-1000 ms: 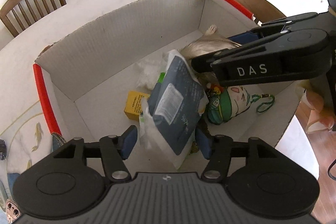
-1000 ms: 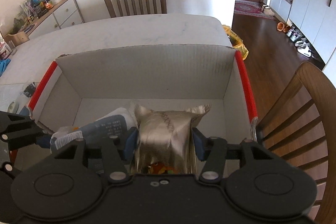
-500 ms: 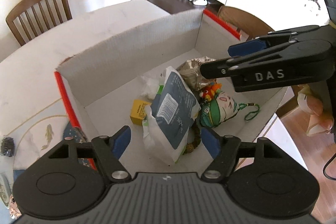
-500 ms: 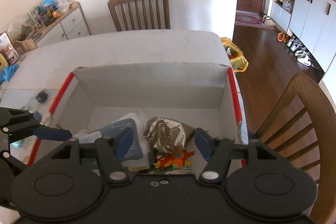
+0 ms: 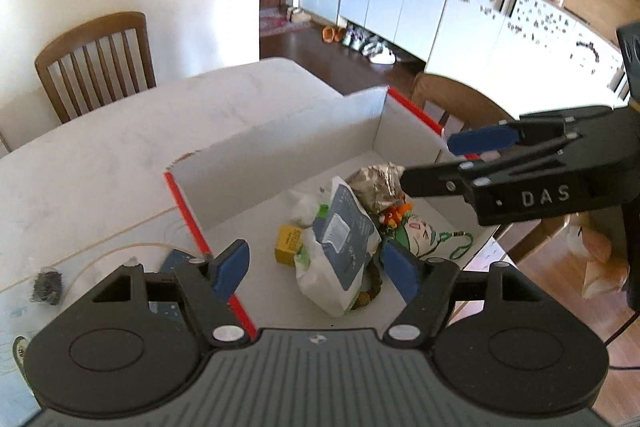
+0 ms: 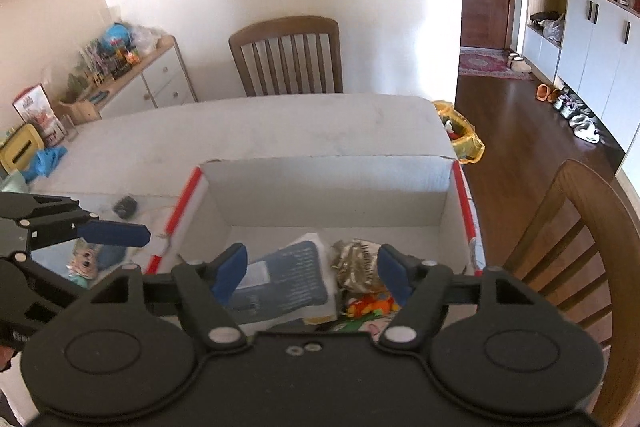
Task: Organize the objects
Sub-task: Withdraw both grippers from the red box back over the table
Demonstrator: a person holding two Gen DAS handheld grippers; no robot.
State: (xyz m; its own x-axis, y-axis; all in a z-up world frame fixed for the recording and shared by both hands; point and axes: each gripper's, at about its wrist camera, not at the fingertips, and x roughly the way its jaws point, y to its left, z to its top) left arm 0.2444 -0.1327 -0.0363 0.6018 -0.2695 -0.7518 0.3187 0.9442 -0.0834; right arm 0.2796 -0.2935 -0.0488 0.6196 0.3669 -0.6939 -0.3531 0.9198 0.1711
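Note:
An open white cardboard box with red edges stands on the white table; it also shows in the right wrist view. Inside lie a blue-and-white pouch, a crumpled gold foil bag, a small yellow box, a green-and-white toy face and a small orange toy. My left gripper is open and empty, above the box's near side. My right gripper is open and empty, above the box; it shows from the side in the left wrist view.
Wooden chairs stand at the table's far side and right side. A small dark object and a picture card lie on the table left of the box. A sideboard with clutter stands by the wall.
Both grippers have opened and risen away from the box. The right gripper let go of the gold foil bag and the left let go of the blue pouch; both lie in the box.

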